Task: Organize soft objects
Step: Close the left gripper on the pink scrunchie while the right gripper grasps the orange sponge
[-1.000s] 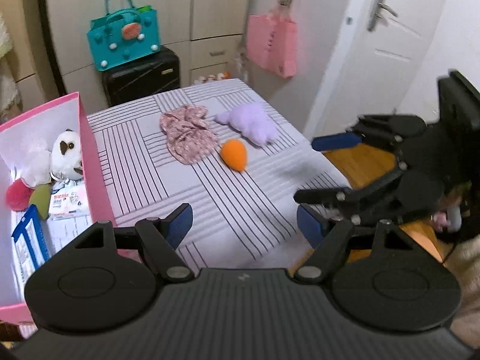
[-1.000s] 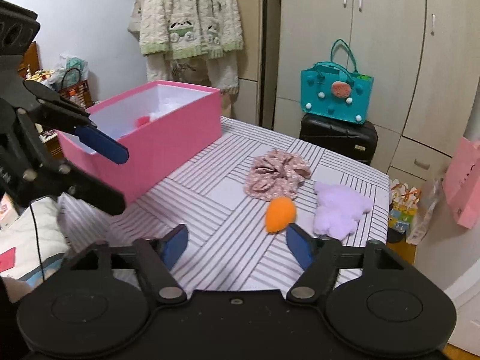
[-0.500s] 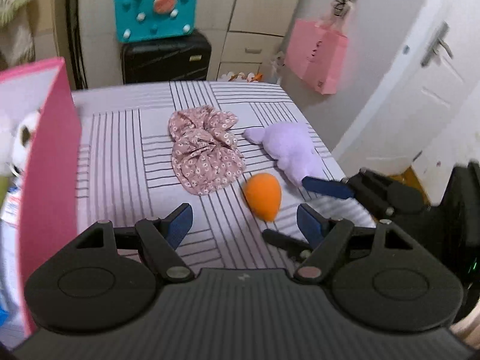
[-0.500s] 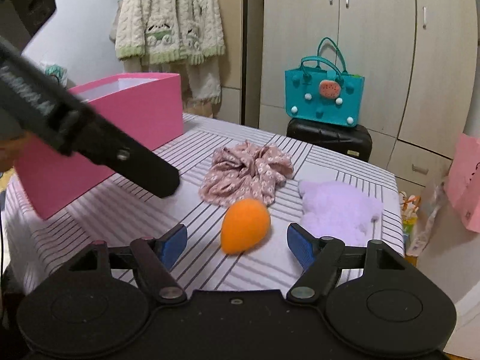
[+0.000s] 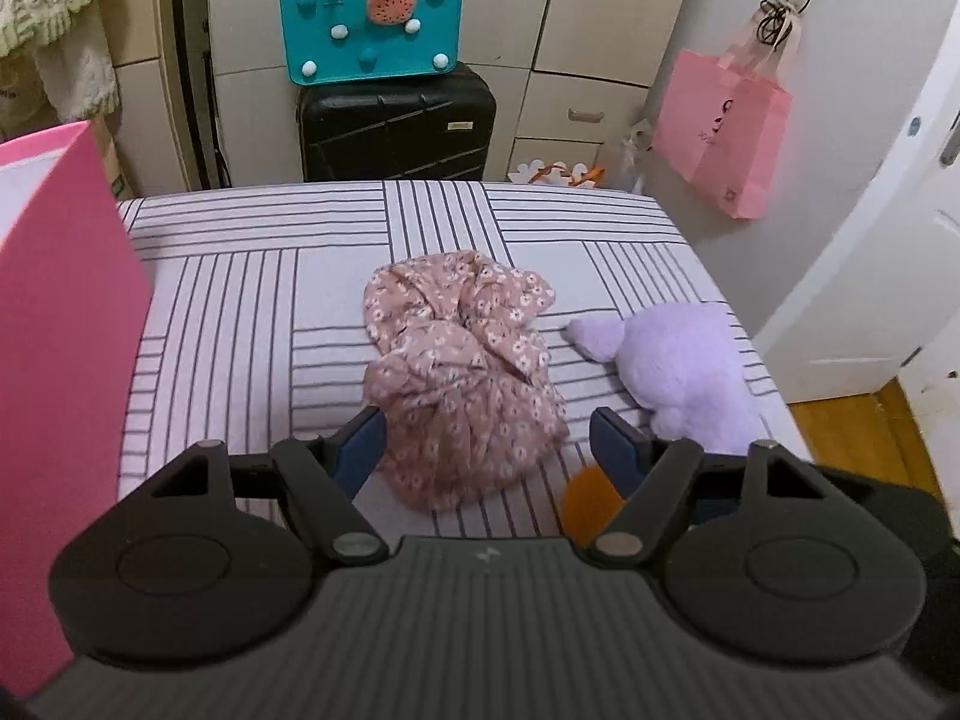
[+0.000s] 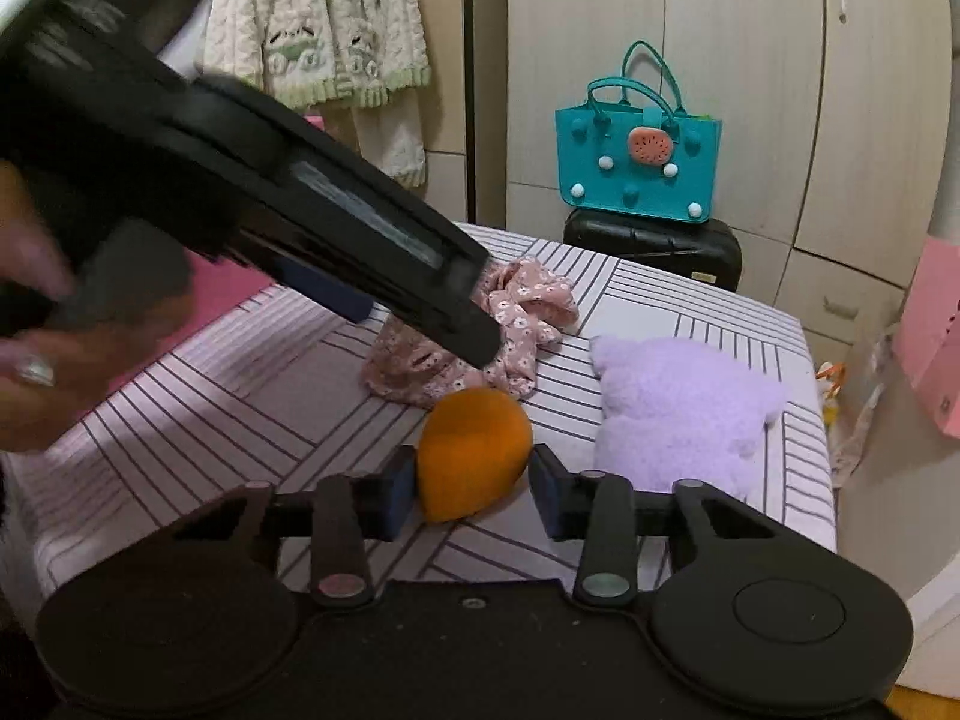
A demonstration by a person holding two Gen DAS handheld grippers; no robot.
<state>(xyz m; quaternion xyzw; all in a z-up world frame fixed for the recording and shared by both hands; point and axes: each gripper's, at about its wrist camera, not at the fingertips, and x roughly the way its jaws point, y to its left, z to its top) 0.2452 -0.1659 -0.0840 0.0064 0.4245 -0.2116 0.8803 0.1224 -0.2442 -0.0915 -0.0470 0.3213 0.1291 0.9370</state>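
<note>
Moved since a second ago: both grippers have come down over the striped table [image 5: 252, 300], and the right one has narrowed.
Pink box [image 5: 54, 312]: stands at the table's left edge, likely the place for the soft things.
Purple plush [image 6: 678, 408]: lies at the table's right side, untouched.
Floral cloth [image 5: 462, 378]: mid-table; left gripper [image 5: 486, 438] straddles its near end, jaws open and closing slightly, apparently lined up for a pinch.
Orange toy [image 6: 474, 450]: just nearer than the cloth; right gripper [image 6: 471, 483] closes around it, pads at its sides.

I'm in a home bedroom: a striped bed [image 5: 252, 300], beige wardrobes [image 6: 750, 78], a black suitcase [image 5: 396, 126] under a teal bag [image 5: 369, 24], a knitted cardigan [image 6: 336, 36] hanging.
</note>
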